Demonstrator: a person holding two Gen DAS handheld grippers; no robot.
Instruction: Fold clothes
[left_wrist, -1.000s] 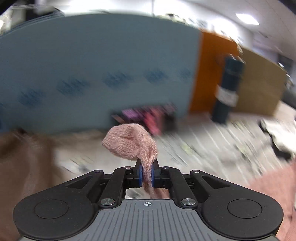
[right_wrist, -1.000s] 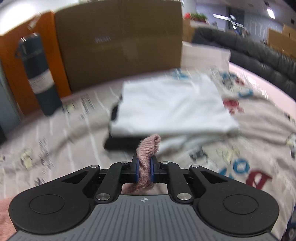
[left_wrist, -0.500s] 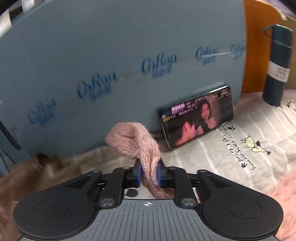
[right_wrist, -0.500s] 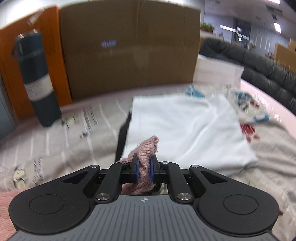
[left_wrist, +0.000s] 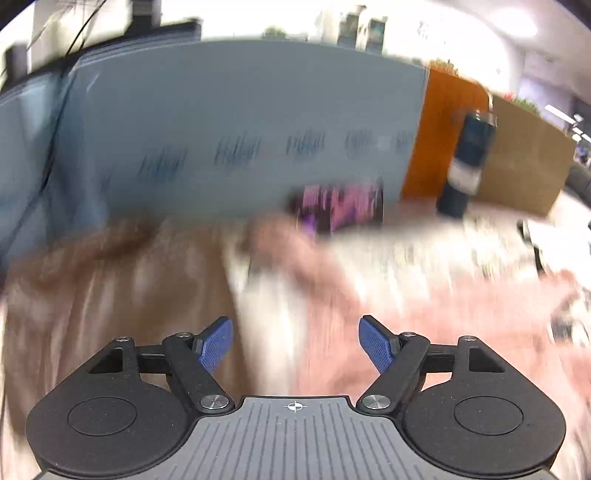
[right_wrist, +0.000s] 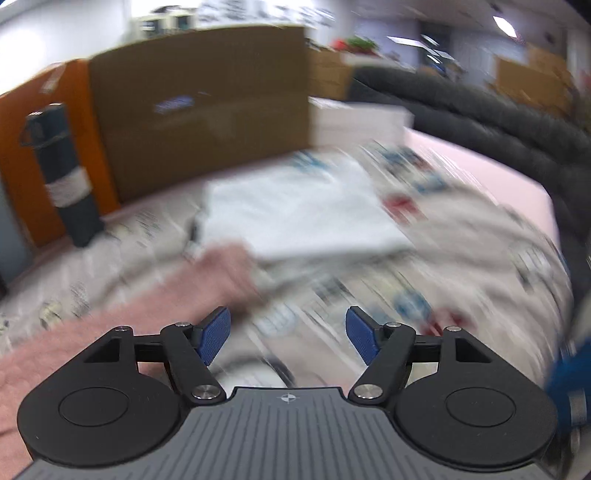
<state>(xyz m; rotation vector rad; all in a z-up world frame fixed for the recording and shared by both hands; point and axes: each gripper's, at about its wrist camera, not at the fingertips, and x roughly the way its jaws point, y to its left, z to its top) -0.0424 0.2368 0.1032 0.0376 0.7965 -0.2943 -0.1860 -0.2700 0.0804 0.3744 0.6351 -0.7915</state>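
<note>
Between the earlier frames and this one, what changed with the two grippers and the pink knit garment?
Both grippers let go. The left gripper and right gripper, each pinching the pink sweater a second ago, have jaws opening with nothing between them; the sweater has dropped onto the printed sheet. Unchanged: the dark bottle, the folded white garment and the cardboard box.

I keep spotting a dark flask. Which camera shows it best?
The right wrist view: the dark flask stands larger and fairly sharp by the orange panel. The left wrist view shows it smaller, far right, smeared by motion blur.
</note>
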